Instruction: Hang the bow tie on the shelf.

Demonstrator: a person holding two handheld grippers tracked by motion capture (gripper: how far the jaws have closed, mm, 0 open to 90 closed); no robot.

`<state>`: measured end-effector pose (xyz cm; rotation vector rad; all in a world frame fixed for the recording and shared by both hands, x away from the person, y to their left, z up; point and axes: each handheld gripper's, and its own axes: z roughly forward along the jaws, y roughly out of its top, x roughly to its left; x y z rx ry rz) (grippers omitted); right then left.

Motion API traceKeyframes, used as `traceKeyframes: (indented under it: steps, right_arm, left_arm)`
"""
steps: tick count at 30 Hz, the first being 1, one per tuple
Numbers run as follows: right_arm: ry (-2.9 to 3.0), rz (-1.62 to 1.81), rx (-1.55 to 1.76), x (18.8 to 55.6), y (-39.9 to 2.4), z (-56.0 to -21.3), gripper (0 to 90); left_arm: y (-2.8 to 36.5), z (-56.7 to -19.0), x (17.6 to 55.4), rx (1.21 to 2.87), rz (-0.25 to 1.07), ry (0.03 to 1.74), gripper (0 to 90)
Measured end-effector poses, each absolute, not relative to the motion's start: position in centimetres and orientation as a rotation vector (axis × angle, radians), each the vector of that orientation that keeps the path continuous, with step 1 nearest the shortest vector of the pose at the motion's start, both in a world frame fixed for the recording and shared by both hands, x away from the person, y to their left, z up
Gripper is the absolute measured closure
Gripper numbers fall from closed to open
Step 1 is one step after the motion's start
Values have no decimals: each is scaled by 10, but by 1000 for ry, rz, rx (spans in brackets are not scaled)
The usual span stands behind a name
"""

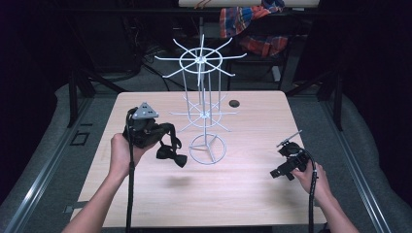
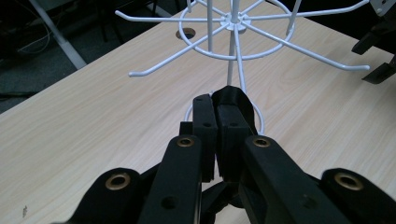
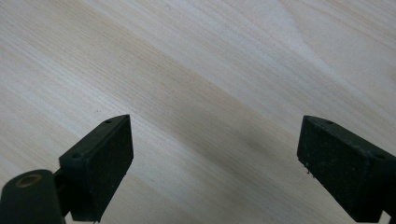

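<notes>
A black bow tie (image 1: 171, 157) with its strap hangs from my left gripper (image 1: 166, 132), which is shut on the strap a little above the table. In the left gripper view the jaws stand together on a fold of black strap (image 2: 232, 99), pointing at the white wire rack (image 2: 232, 21). The rack (image 1: 201, 60) stands mid-table with two tiers of hooked arms and a ring base (image 1: 208, 148), just right of the bow tie. My right gripper (image 1: 282, 173) sits low at the table's right side, open, with bare wood between its pads (image 3: 105, 154).
The light wooden table (image 1: 243, 194) has a round cable hole (image 1: 234, 103) behind the rack. A colourful checked cloth (image 1: 252, 22) hangs at the back beyond the table. My other gripper (image 2: 379, 46) shows past the rack's arms in the left gripper view.
</notes>
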<state>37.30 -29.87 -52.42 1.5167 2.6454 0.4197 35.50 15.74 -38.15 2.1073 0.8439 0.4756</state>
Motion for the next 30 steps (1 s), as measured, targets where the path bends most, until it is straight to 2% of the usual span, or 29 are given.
traceKeyframes:
  steps: [30]
  right_arm:
    - [2649, 418, 1518, 373, -298, -524, 103]
  left_arm:
    - [138, -376, 367, 2185, 520, 814, 880]
